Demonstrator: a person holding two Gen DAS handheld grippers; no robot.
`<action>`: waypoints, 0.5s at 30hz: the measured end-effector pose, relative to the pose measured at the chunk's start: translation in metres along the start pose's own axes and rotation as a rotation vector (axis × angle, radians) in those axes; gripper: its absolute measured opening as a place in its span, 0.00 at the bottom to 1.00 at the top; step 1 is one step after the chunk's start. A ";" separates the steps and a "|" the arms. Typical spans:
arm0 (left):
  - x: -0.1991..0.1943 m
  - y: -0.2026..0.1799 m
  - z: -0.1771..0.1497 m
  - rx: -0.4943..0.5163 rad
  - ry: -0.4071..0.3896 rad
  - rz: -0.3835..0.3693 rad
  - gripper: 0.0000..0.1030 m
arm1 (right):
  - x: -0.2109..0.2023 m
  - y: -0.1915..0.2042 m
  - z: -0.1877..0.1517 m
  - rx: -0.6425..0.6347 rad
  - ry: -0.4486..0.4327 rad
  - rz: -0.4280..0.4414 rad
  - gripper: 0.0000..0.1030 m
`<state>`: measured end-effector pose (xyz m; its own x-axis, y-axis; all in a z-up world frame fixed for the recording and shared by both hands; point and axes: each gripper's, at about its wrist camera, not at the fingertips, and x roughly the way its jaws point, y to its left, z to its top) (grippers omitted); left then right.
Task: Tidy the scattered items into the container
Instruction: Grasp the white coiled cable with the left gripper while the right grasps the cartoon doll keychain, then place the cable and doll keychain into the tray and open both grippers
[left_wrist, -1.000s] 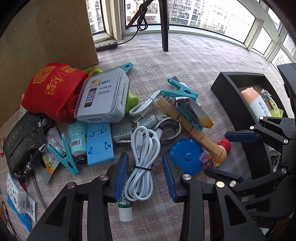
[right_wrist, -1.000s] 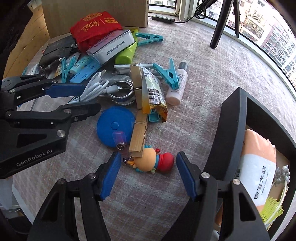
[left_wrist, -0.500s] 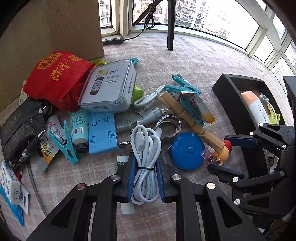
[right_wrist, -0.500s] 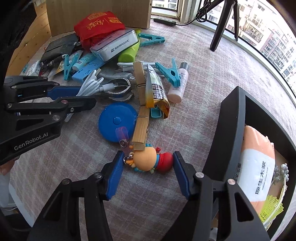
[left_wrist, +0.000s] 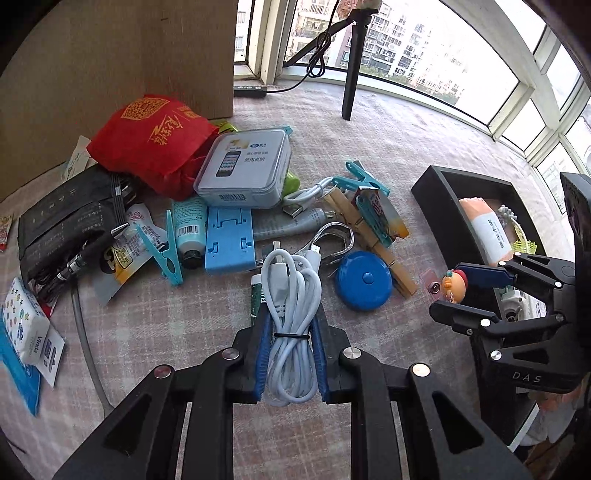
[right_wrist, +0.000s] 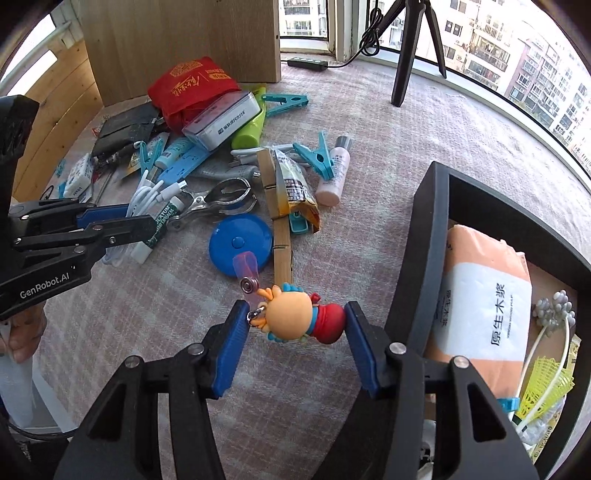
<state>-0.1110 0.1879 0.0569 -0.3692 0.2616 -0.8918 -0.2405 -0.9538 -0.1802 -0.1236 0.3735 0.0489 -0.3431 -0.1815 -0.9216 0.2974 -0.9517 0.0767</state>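
Observation:
My left gripper (left_wrist: 290, 334) is shut on a coiled white USB cable (left_wrist: 291, 314) and holds it just above the cloth; it also shows at the left of the right wrist view (right_wrist: 110, 221). My right gripper (right_wrist: 295, 326) is shut on a small cartoon doll keychain (right_wrist: 299, 317) with an orange head and red body, lifted beside the black container (right_wrist: 421, 240); it also shows in the left wrist view (left_wrist: 469, 291). The container (left_wrist: 443, 206) holds a peach tissue pack (right_wrist: 487, 302) and a yellow-green piece.
Scattered items lie on the cloth: a blue round tape measure (left_wrist: 364, 280), wooden clothespins (right_wrist: 280, 229), teal clips (right_wrist: 317, 155), a metal clamp (right_wrist: 218, 199), a white phone box (left_wrist: 243, 170), a red bag (left_wrist: 155, 136), a blue stand (left_wrist: 229, 240), a black pouch (left_wrist: 66, 225). A tripod leg (left_wrist: 351, 62) stands behind.
My left gripper has lifted the white cable off the green tube beneath. My right gripper closed on the doll keychain and raised it off the cloth, toward the container.

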 end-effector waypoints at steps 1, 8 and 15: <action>-0.003 -0.002 0.000 0.003 -0.006 0.000 0.18 | -0.005 -0.001 -0.001 0.003 -0.010 -0.003 0.50; -0.023 -0.030 0.006 0.043 -0.040 -0.026 0.18 | -0.028 -0.012 -0.006 0.044 -0.070 -0.023 0.50; -0.026 -0.077 0.020 0.110 -0.047 -0.056 0.18 | -0.050 -0.053 -0.016 0.131 -0.103 -0.089 0.50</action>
<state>-0.1010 0.2577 0.1028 -0.3933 0.3229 -0.8608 -0.3580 -0.9162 -0.1801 -0.1078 0.4372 0.0843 -0.4540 -0.1135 -0.8838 0.1457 -0.9880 0.0520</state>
